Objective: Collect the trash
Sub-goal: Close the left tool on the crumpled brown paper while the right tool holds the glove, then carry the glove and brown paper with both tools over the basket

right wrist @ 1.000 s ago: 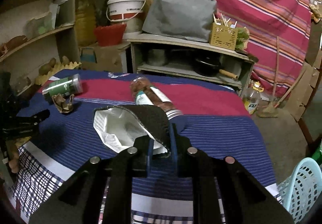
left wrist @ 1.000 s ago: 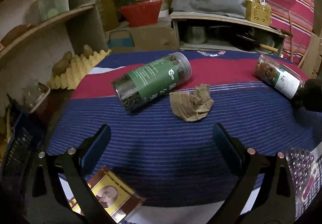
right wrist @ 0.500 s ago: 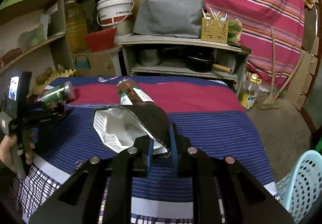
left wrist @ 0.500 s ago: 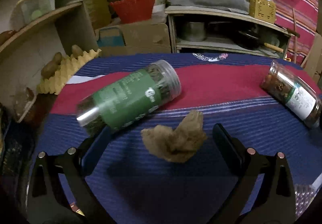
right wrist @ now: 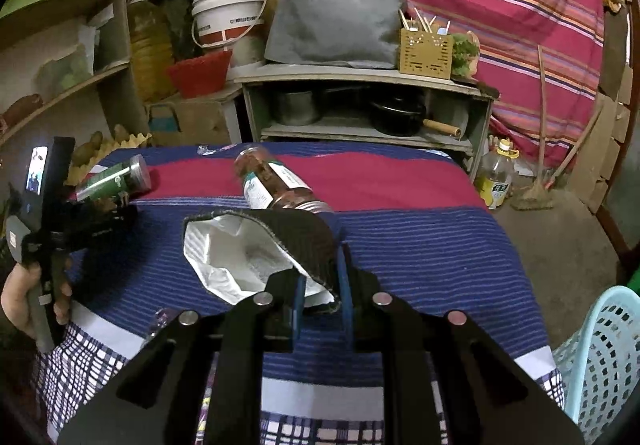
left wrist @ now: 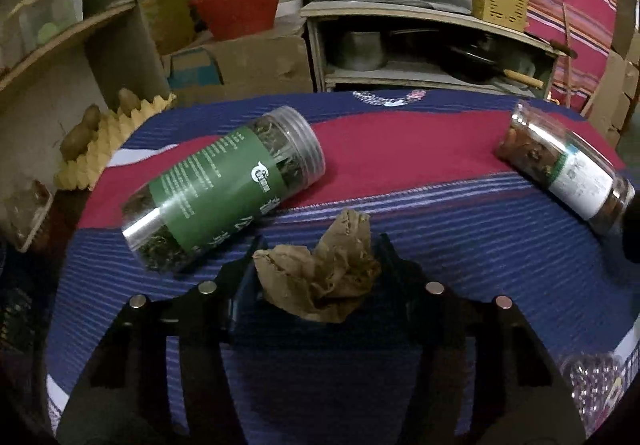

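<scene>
On the counter (left wrist: 460,245), spread with a blue-and-red striped cloth, a crumpled wad of brown paper (left wrist: 320,277) sits between the fingers of the left gripper (left wrist: 320,269). The jaws have just been closing around it, and the pads now stand right against its two sides; the wad looks pinched, so the left gripper is grasping the paper. The paper's underside appears to rest on the cloth. Just beyond it to the left, a clear jar with a green label (left wrist: 224,191) lies on its side, its near end just beside the left finger. Well apart on the right lies a second jar with a white label (left wrist: 564,169), also tipped over, filled with something reddish brown.

The right gripper (right wrist: 320,301) is clenched on the rim of a dark bag (right wrist: 304,241) with a white lining, holding its mouth open toward the left above the cloth. From this view the white-label jar lies just behind the bag. At the left edge a hand (right wrist: 18,301) holds the left gripper's handle. A pale blue basket (right wrist: 600,357) stands off the counter's right corner, and a white bucket (right wrist: 228,17) sits among the shelves behind.
</scene>
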Demonstrator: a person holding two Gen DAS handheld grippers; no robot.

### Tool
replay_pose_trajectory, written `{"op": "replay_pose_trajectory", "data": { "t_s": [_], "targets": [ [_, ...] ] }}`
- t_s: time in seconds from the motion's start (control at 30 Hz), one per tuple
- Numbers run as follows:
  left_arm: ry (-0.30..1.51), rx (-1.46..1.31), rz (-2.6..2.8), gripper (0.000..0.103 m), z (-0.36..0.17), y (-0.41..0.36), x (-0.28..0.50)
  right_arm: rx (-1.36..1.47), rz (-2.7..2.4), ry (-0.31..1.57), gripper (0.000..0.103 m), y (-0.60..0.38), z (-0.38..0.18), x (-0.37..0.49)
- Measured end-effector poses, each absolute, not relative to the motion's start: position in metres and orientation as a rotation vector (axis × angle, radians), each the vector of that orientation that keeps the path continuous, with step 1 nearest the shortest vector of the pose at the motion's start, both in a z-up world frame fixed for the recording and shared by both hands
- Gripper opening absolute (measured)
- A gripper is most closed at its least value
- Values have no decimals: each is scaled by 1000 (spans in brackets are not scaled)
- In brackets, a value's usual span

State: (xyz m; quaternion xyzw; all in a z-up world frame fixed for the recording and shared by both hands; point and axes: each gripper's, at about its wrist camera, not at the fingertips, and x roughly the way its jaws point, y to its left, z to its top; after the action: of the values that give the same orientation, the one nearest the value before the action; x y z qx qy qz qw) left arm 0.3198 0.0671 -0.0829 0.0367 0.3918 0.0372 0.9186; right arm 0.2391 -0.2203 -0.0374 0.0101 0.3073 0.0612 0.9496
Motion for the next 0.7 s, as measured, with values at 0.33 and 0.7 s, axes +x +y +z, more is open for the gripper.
{"op": "replay_pose_trajectory", "data": {
  "t_s": [0.33, 0.7],
  "targets": [
    [686, 61, 61, 54, -31, 40, 258, 56, 100, 557, 16, -239, -7, 188],
    [509, 63, -88, 54, 15, -51, 175, 100, 22, 474, 16, -296, 18, 113]
  ]
}}
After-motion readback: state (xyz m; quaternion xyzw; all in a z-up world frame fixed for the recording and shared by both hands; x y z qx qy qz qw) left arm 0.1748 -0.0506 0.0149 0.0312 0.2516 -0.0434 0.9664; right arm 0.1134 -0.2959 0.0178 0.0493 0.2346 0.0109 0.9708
